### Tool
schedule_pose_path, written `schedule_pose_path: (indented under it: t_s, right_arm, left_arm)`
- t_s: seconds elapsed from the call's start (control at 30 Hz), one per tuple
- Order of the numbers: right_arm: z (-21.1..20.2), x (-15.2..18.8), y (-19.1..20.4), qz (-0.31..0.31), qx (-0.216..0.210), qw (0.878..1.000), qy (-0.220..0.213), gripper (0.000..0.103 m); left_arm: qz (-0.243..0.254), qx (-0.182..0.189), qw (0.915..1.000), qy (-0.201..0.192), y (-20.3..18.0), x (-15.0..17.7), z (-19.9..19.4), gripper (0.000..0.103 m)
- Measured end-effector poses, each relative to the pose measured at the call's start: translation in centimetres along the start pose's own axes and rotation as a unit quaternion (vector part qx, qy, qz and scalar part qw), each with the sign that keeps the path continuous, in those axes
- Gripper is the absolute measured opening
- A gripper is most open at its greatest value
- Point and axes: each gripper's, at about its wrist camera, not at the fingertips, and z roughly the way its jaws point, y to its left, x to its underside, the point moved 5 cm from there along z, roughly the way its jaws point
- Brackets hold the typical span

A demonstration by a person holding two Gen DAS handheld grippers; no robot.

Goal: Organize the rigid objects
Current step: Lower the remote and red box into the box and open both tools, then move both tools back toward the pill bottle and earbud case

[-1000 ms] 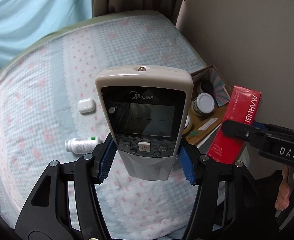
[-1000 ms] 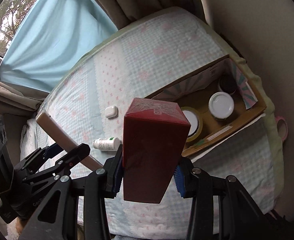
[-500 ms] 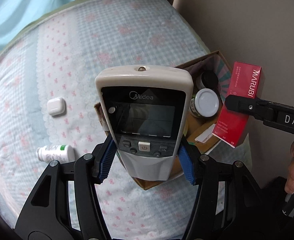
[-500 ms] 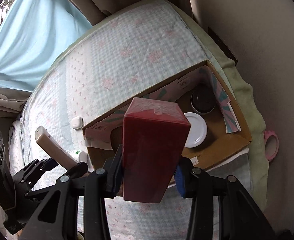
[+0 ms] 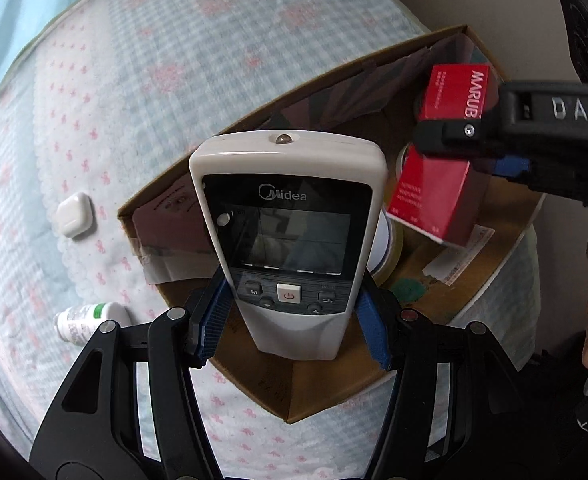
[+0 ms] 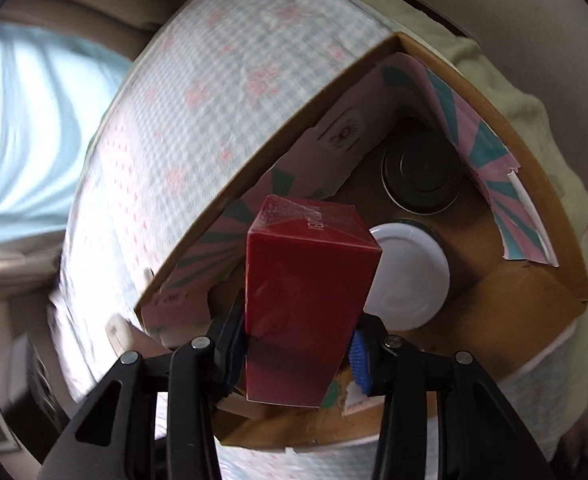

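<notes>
Both loads poised over the open cardboard box [image 5: 334, 392] on the bed: left tongs [image 5: 294, 320], pointing straight down at frame centre, clench the remote control [image 5: 289, 216], right tongs [image 6: 298, 348], tilted steeply, grip the red carton [image 6: 306, 280]; lowering and release likely follow.
</notes>
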Motion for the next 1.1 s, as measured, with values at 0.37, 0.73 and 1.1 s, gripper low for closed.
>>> schedule_pose_path:
  t_s: [0.37,0.73,1.1]
  right_arm:
    - [-0.4,-1.1,-1.7,0.093,0.022,0.995,-0.023,0.103]
    - [-2.2,1.1,-1.1,0.025,0.094,0.995,-0.021,0.103]
    - [-4.4,1.7,0.0,-0.009,0.101,0.994,-0.037,0.103]
  left_arm:
    - [0.011,-0.014,0.9998,0.000,-0.9,0.1,0.3,0.103]
    - [0.003,-0.015,0.9999,0.000,0.1,0.7,-0.8,0.103]
    - [-0.018,-0.026,0.9992,-0.026,1.2,2.7,-4.9,0.103]
